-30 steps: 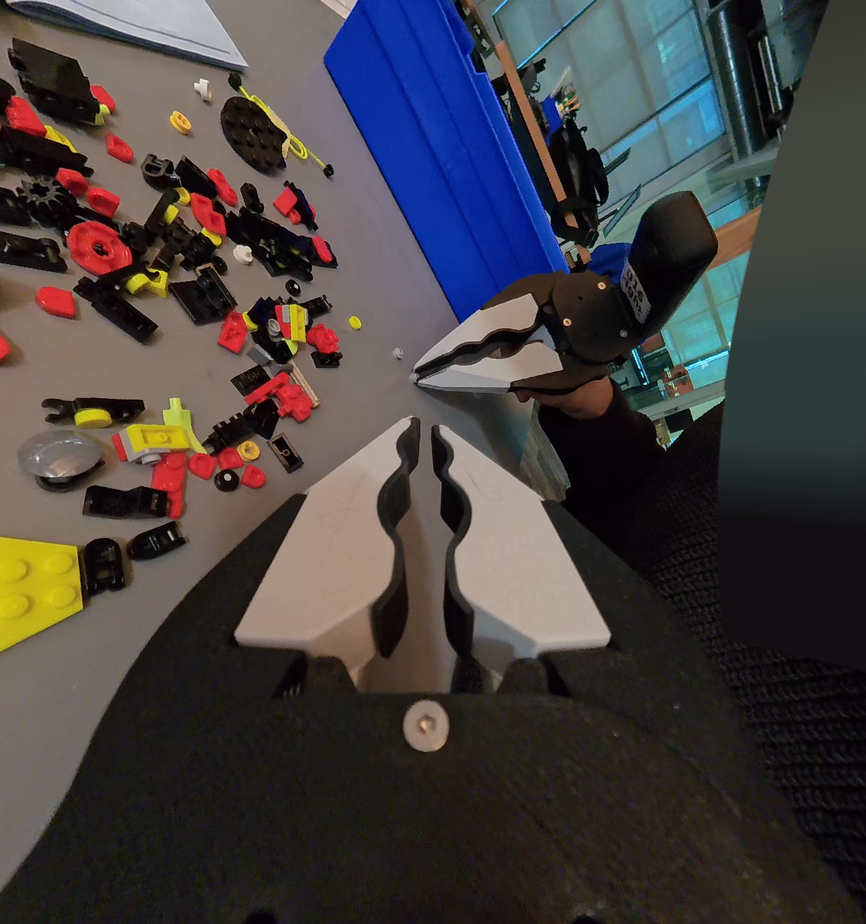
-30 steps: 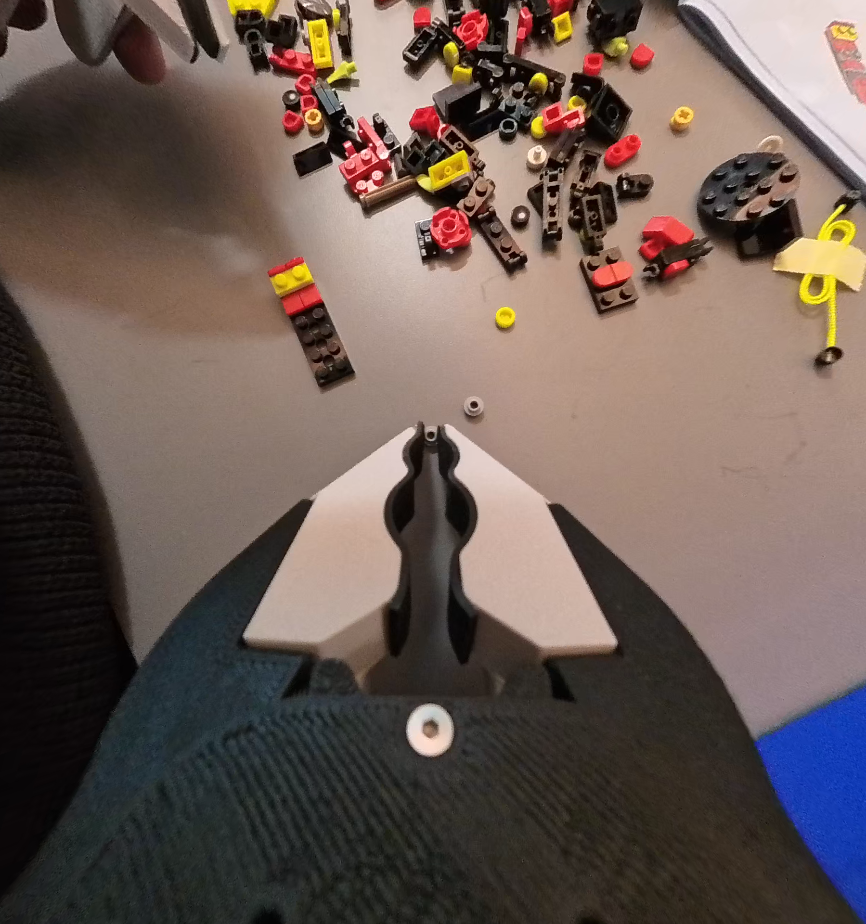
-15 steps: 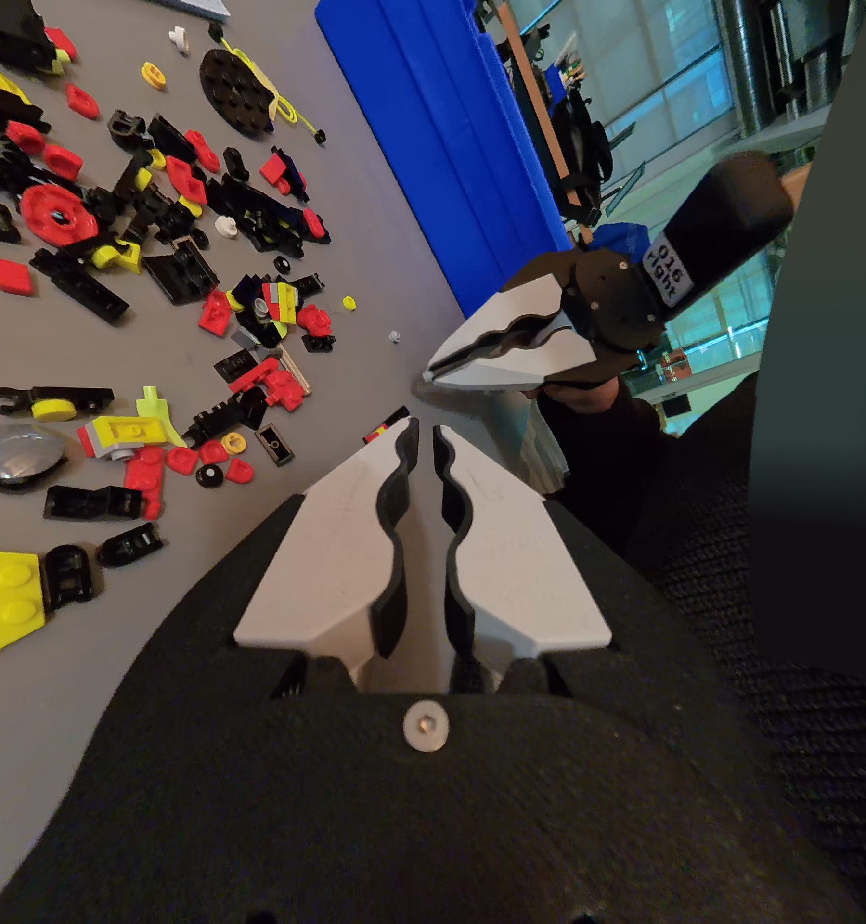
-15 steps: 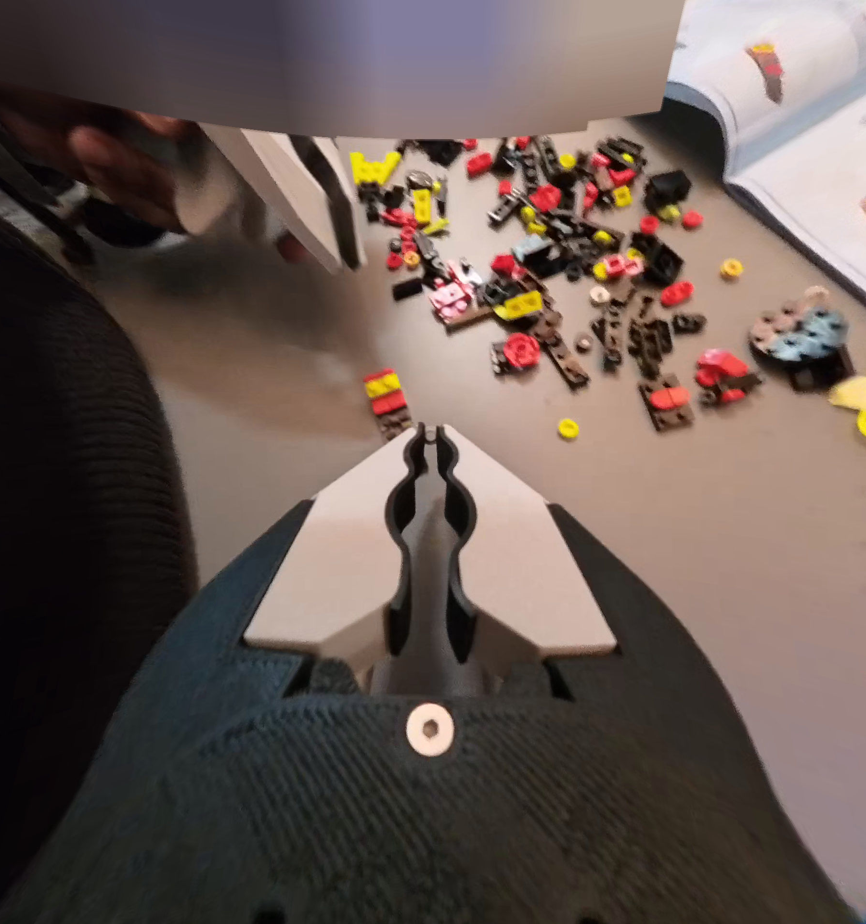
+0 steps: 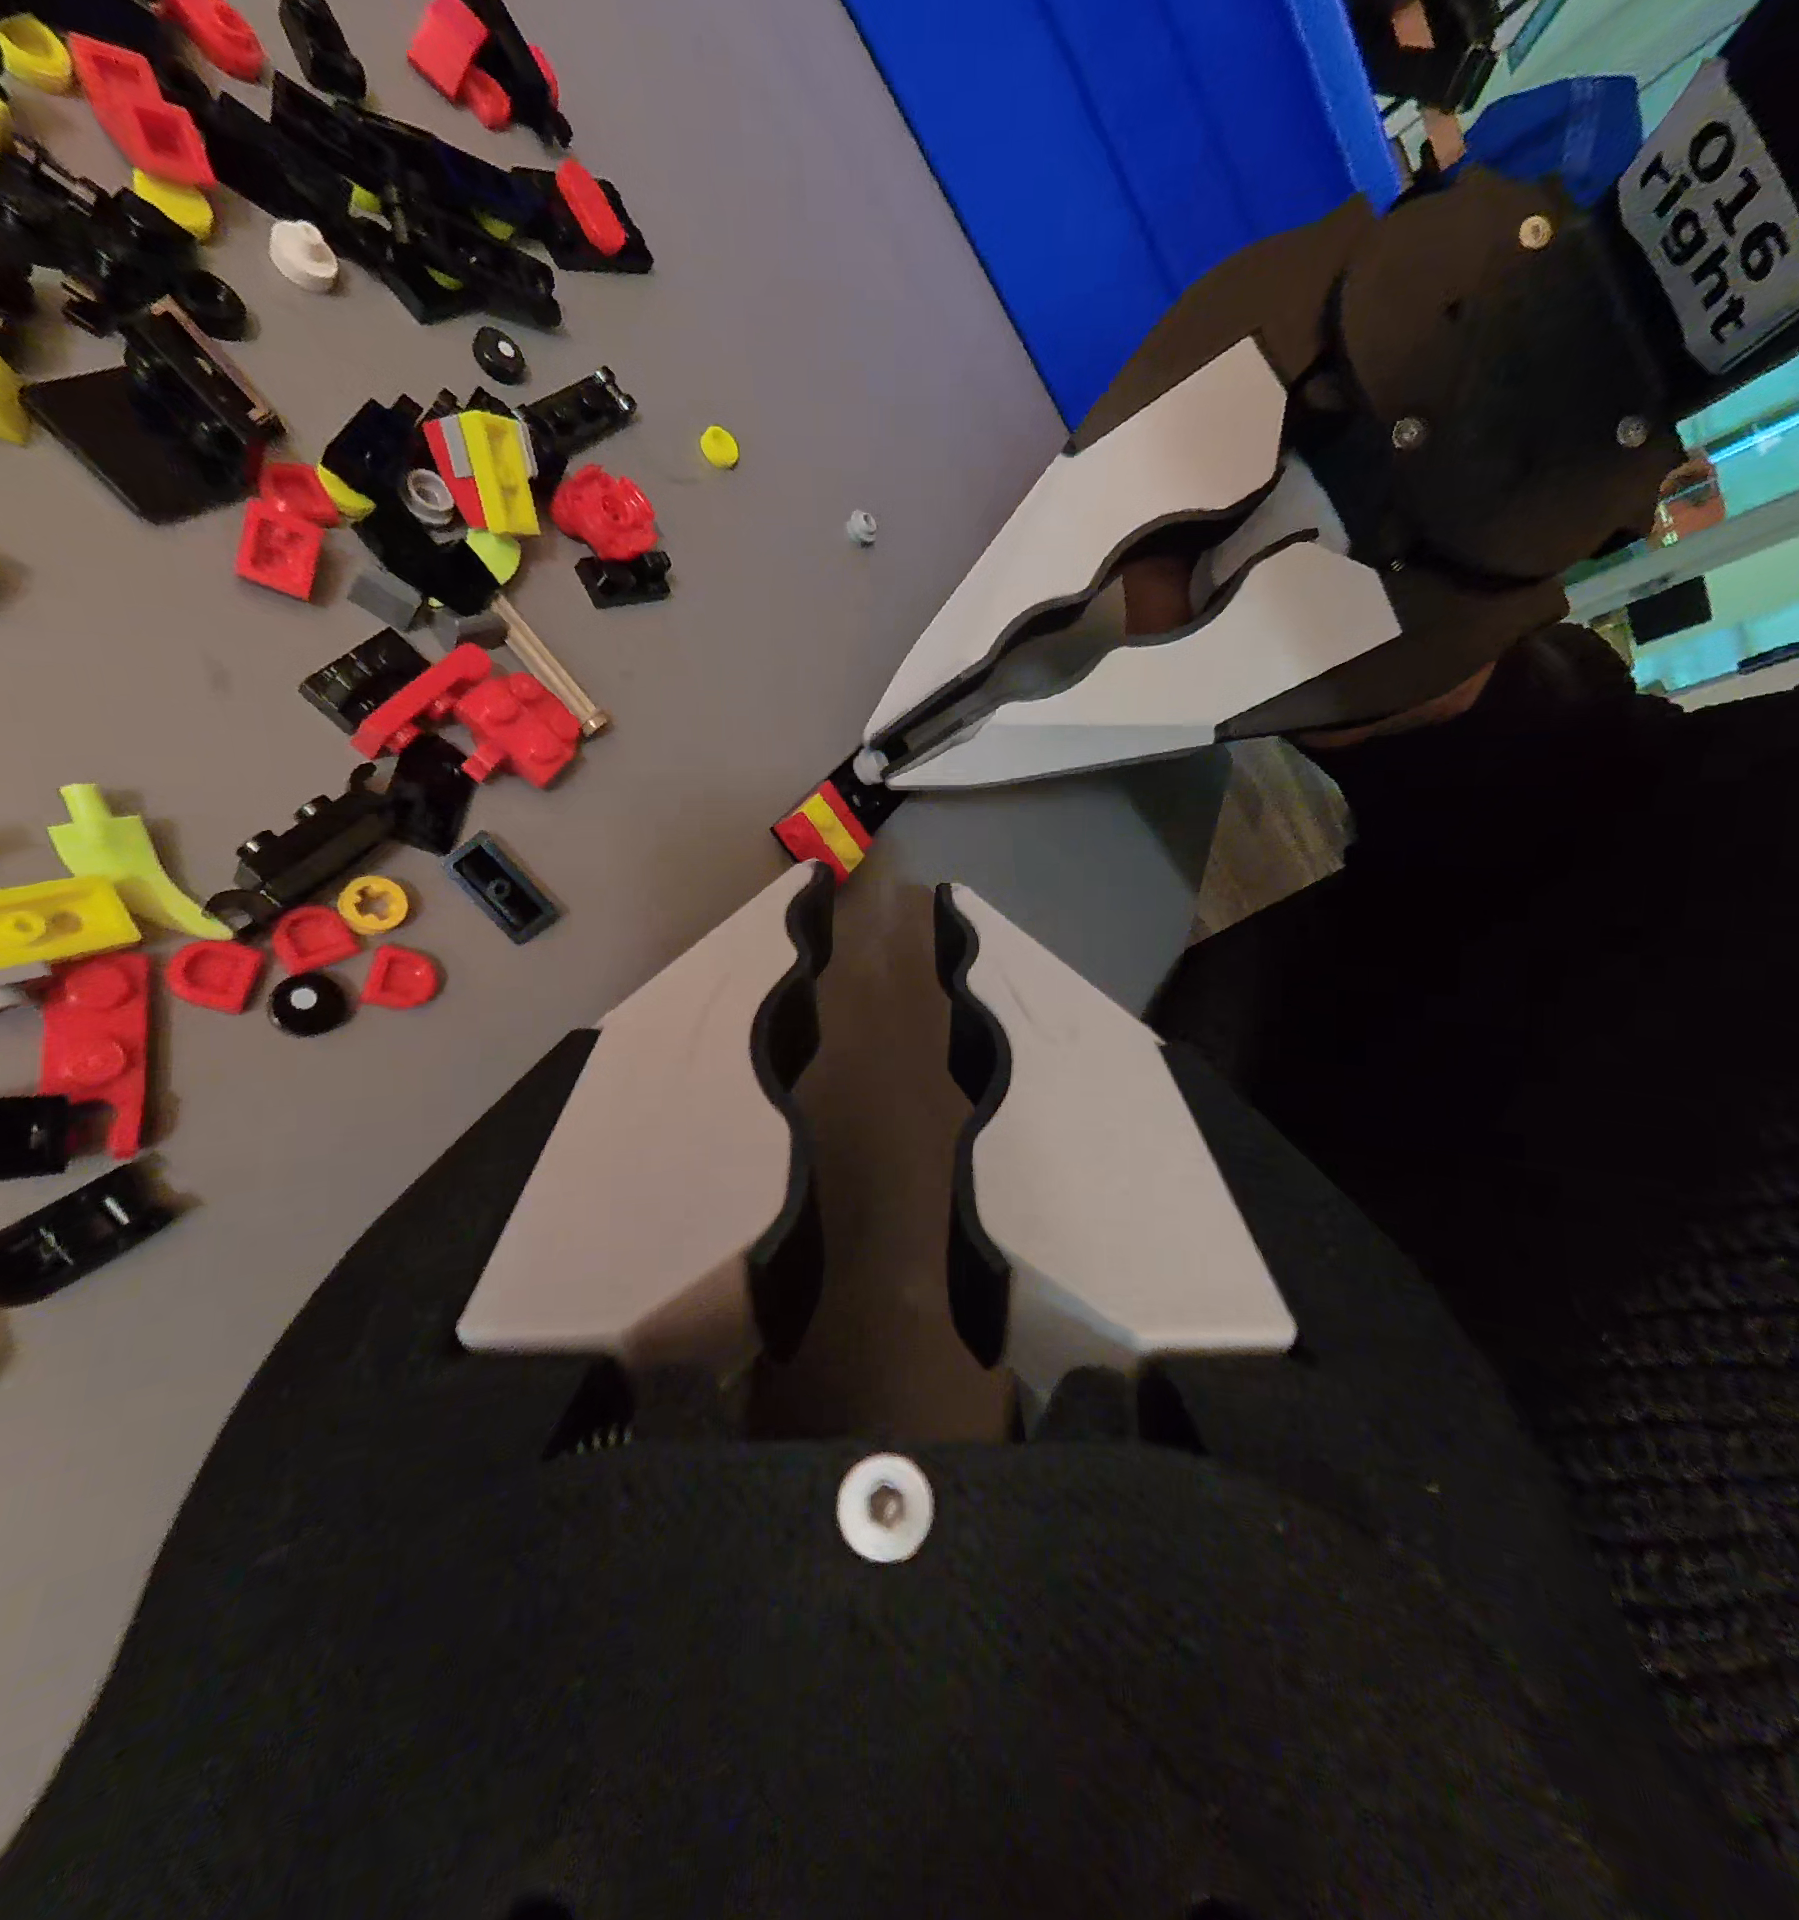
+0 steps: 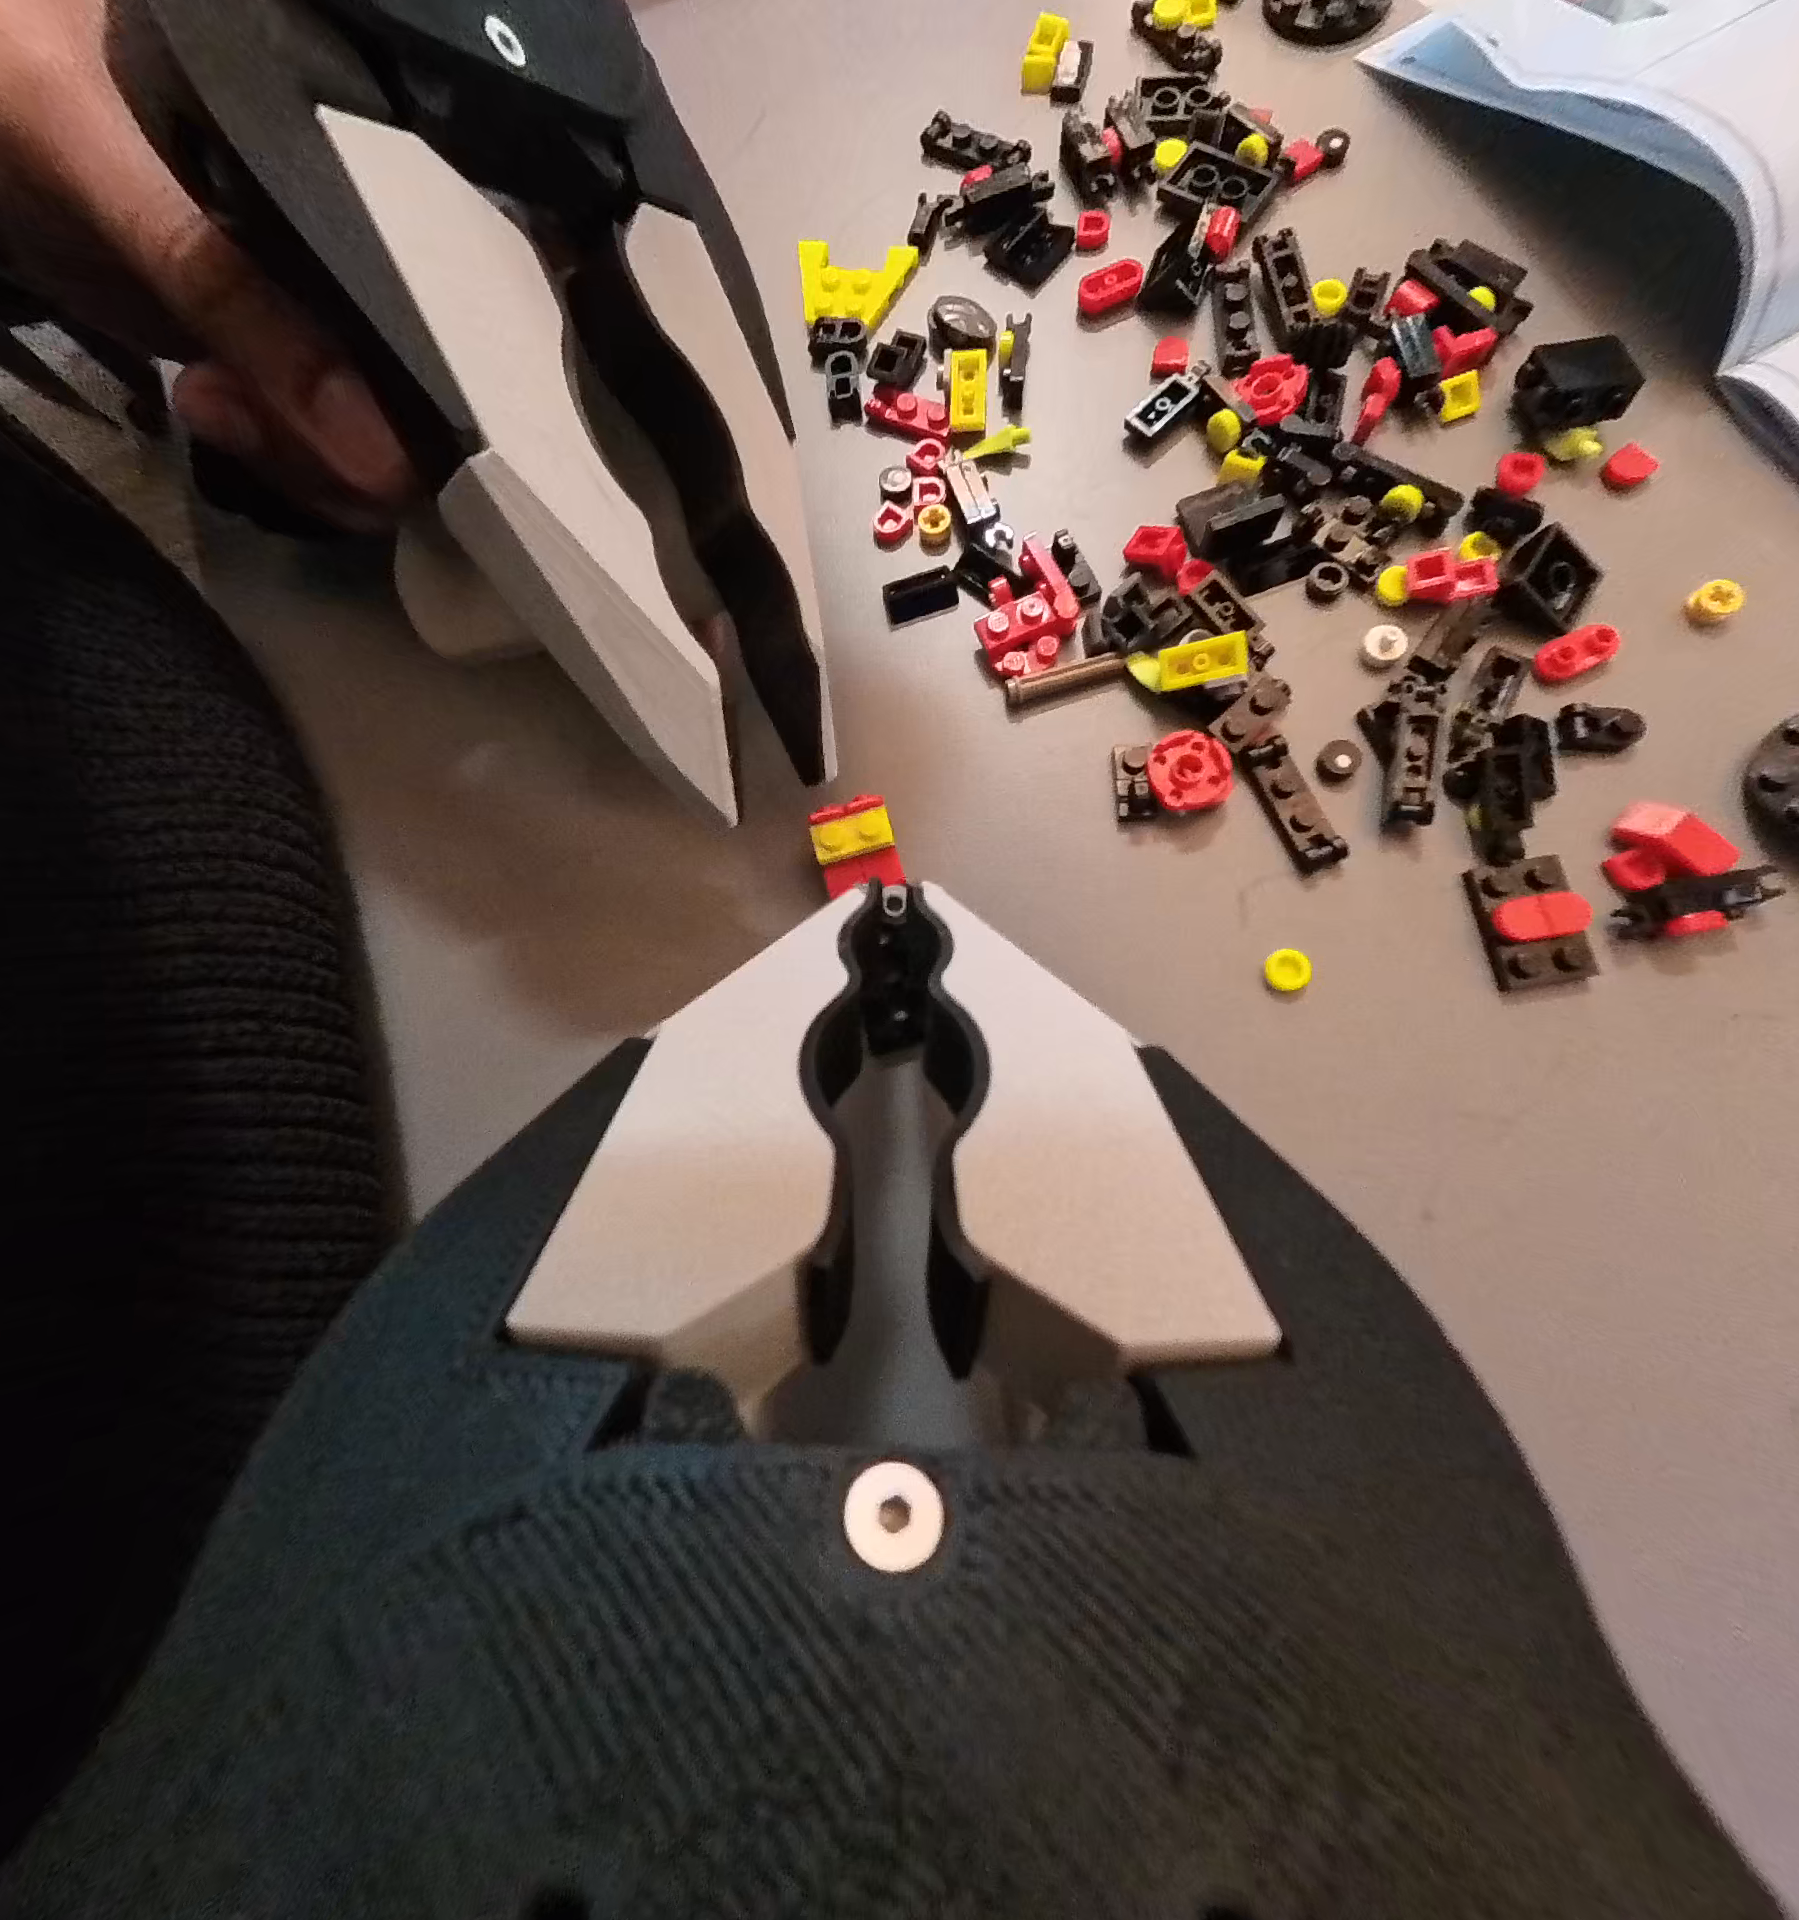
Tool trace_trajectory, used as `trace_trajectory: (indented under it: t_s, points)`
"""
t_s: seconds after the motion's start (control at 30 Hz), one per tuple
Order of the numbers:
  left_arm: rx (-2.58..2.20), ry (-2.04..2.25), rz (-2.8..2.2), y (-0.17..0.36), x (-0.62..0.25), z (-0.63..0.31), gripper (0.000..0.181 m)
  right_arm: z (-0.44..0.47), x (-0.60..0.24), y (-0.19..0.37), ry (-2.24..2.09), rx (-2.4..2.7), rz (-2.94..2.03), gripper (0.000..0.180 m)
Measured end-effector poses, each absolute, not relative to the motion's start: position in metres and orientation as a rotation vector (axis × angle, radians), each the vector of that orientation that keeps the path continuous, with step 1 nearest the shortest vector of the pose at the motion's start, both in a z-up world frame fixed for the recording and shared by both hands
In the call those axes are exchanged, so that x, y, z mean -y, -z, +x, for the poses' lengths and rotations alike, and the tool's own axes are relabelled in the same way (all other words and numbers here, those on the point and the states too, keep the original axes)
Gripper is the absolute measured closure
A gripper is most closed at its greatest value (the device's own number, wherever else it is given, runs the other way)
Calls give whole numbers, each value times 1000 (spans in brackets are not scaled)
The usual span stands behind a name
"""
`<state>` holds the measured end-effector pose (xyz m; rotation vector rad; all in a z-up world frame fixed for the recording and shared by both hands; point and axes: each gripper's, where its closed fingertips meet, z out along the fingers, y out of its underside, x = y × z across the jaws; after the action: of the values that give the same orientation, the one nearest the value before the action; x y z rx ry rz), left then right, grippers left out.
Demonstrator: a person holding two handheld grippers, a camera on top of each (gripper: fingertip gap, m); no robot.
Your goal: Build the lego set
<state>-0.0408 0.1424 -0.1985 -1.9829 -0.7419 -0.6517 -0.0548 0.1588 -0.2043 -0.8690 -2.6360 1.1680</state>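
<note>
A small build, a black plate with red and yellow bricks point(image 6: 853, 836) at one end, lies on the grey table point(image 6: 1497, 1195); it also shows in the left wrist view point(image 5: 827, 826). My right gripper point(image 6: 895, 899) is shut on a tiny grey round stud point(image 6: 895, 904) and holds it over the black end of the build. In the left wrist view the right gripper point(image 5: 874, 764) touches down there. My left gripper point(image 5: 882, 899) is open and empty, with its tips just short of the red and yellow end. It shows in the right wrist view point(image 6: 775, 795) too.
Several loose red, black and yellow pieces point(image 6: 1238, 499) are spread beyond the build. A yellow round stud point(image 6: 1287, 969) and a second grey stud point(image 5: 861, 527) lie apart. A blue bin point(image 5: 1082, 156) stands at the table's side. An open instruction booklet point(image 6: 1705, 135) lies at the far right. The grippers are tip to tip, or close to it.
My right gripper has carried the grey stud from the bare table over to the build. My left gripper has moved in to the build's red and yellow end and opened wider.
</note>
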Motion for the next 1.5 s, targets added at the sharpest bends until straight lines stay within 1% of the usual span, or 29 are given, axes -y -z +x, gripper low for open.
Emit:
trace_trajectory:
  t_s: [0.57,1.1,1.5]
  points:
    - [749,666,-1976,199,-145,-40,164,-55,-156,210,-1137,2667,-870,177]
    - [779,643,-1987,203,-145,-44,175,-55,-155,211,-1020,2711,-819,178]
    - [791,665,-1977,203,-144,-45,177,-56,-153,212,-978,2732,-815,178]
